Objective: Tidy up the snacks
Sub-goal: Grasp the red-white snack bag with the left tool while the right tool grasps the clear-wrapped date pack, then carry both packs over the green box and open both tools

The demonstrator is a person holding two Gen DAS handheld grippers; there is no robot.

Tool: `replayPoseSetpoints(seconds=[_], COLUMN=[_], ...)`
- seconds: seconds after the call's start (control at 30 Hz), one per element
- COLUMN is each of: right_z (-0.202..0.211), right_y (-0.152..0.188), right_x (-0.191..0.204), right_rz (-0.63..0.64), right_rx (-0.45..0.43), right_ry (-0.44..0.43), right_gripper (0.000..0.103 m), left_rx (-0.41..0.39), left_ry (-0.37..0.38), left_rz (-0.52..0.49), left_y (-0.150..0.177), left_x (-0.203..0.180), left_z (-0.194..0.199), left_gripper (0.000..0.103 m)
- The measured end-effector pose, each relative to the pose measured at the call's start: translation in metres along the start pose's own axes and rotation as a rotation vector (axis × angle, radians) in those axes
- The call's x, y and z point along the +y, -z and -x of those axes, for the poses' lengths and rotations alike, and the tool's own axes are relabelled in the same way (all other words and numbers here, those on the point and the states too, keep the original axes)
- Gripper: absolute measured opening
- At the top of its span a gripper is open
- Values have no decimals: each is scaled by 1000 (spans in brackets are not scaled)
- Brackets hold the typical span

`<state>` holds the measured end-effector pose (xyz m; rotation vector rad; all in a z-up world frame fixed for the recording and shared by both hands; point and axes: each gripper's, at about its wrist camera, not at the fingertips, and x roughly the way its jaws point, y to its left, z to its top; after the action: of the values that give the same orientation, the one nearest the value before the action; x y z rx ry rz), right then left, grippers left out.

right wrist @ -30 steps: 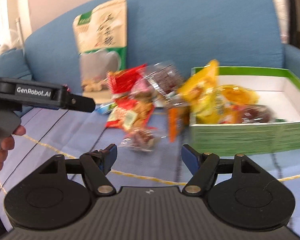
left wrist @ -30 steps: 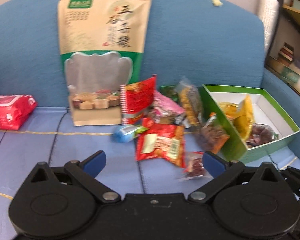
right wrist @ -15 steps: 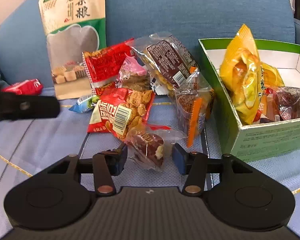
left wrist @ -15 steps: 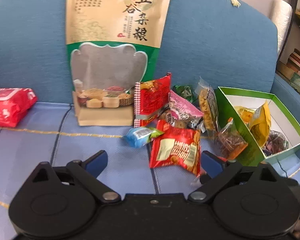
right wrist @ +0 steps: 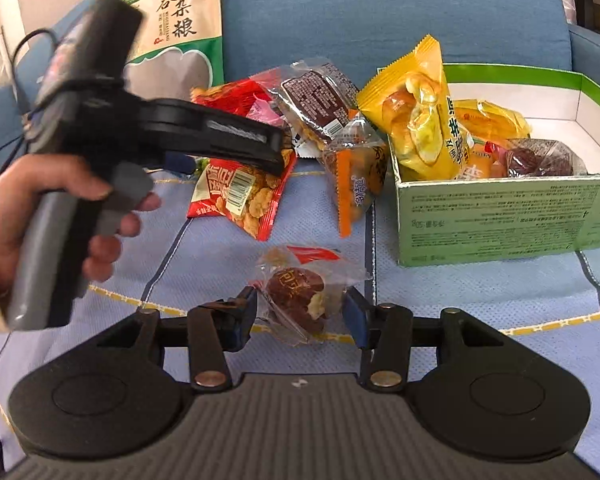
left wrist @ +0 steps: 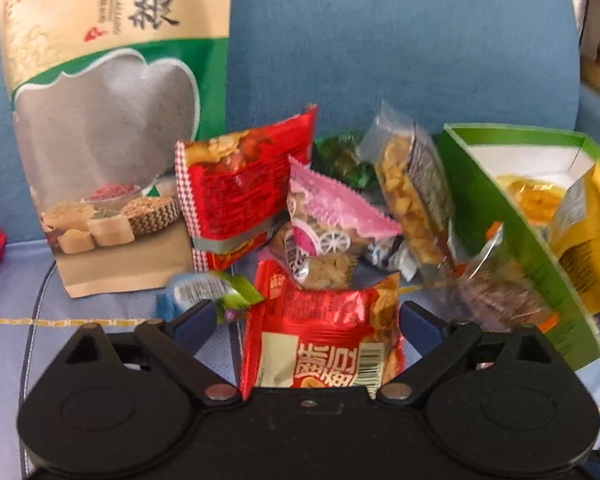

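My left gripper (left wrist: pixel 306 320) is open, its blue pads either side of a red peanut-snack packet (left wrist: pixel 320 344) that lies flat on the sofa seat; the left pad stands clear of it. In the right wrist view that same left gripper (right wrist: pixel 276 156), held by a person's hand (right wrist: pixel 40 208), hangs over the red packet (right wrist: pixel 240 196). My right gripper (right wrist: pixel 300 314) is shut on a clear-wrapped date packet (right wrist: pixel 300 296), both pads against the wrapper. The green box (right wrist: pixel 500 208) to the right holds a yellow packet (right wrist: pixel 420 120) and other snacks.
A tall grain bag (left wrist: pixel 100 120) leans on the blue sofa back (left wrist: pixel 380 40). Piled before it are an upright red packet (left wrist: pixel 240 192), a pink packet (left wrist: pixel 328 216), a clear crisp packet (left wrist: pixel 412 192) and a small blue-green packet (left wrist: pixel 204 292). An orange-striped packet (right wrist: pixel 356 168) leans beside the box.
My left gripper moved forward and down until the red packet lay between its fingers. My right gripper narrowed around the date packet and then shifted with it; the box now sits farther off.
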<state>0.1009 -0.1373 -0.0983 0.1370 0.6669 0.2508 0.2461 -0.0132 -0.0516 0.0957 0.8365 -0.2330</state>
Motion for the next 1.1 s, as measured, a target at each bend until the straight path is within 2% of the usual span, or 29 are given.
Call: replayPoseSetpoints(seconds=[0.07, 0.1, 0.13, 0.3, 0.37, 0.47, 0.57, 0.73, 0.83, 0.93, 1.1], right_z=[3, 3, 4, 16, 21, 34, 55, 83, 92, 100, 98], right_y=[3, 3, 3, 10, 12, 11, 3, -16, -33, -46, -55], right_x=[-1, -1, -2, -4, -5, -10, -14, -32, -57, -79, -119], right_rz=[-6, -10, -11, -12, -9, -23, -29, 4, -29, -42, -99], right_rx=[2, 2, 2, 1, -2, -31, -107, -218, -250, -282, -307], right_ry=[-3, -4, -4, -10, -5, -4, 3, 79, 130, 199, 279], right_gripper=[81, 81, 81, 81, 81, 80, 80, 81, 81, 81, 81], left_rx=[34, 37, 36, 74, 83, 71, 23, -98, -132, -157, -158], left_ry=[79, 95, 96, 159, 190, 222, 245, 286, 319, 317, 345], left_rz=[26, 30, 5, -70, -88, -62, -59, -95, -72, -80, -106], left_y=[6, 9, 12, 34, 46, 52, 37, -1, -26, -45, -69], left_x=[4, 5, 4, -1, -3, -4, -9, -36, -55, -81, -121], left_z=[-1, 1, 5, 34, 48, 71, 95, 132, 136, 130, 113], left_gripper=[75, 70, 60, 48, 47, 47, 48, 49, 49, 50, 50])
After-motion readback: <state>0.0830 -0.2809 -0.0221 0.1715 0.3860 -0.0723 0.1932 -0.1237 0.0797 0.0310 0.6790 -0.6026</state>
